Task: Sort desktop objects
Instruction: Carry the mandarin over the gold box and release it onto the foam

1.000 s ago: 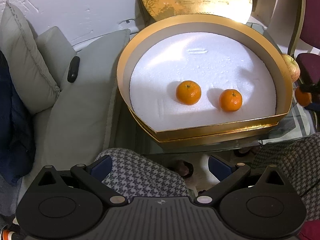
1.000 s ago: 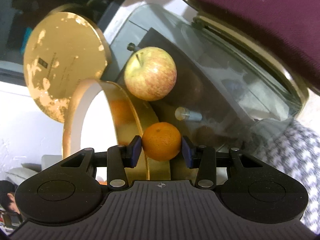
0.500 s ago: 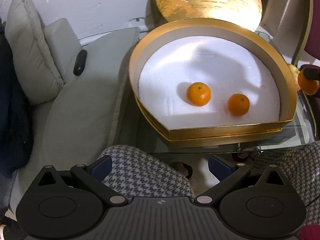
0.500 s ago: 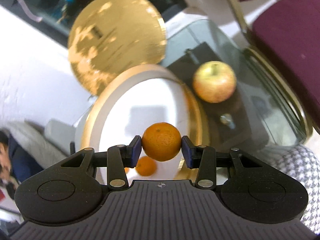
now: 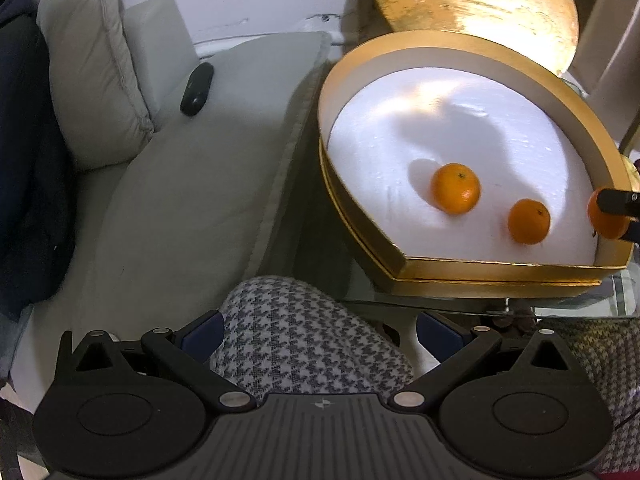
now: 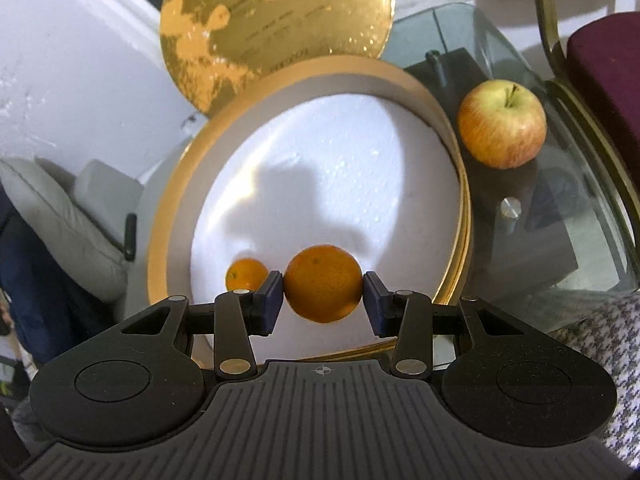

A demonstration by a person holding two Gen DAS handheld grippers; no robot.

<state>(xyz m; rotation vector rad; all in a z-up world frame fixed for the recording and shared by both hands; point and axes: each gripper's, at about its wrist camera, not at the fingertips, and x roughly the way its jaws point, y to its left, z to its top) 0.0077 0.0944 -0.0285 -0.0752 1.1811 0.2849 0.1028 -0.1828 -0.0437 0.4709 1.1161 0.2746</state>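
- A glass table (image 6: pixel 560 184) stands beside a grey cushioned sofa (image 5: pixel 180 208) and a white wall, with a maroon chair (image 6: pixel 600 60) on the far right.
- On the glass sits a gold box (image 6: pixel 168 216) with a white foam floor; its round gold lid (image 6: pixel 276 20) leans against the wall behind it.
- Two tangerines (image 5: pixel 455 193) lie on the foam near the front rim, close together but not touching.
- The right gripper (image 6: pixel 323 299) pinches a third tangerine (image 6: pixel 322 282) between its blue pads, held above the near part of the foam.
- The left gripper (image 5: pixel 320 332) hangs over the person's checked knee, jaws spread wide and empty.
- An apple (image 6: pixel 501 123) rests on the glass to the right of the box, outside it.
- Step in hand, as I judge it: carrying fruit into the box. The next move calls for lowering the tangerine onto bare foam clear of the others, then releasing gently so it does not roll.
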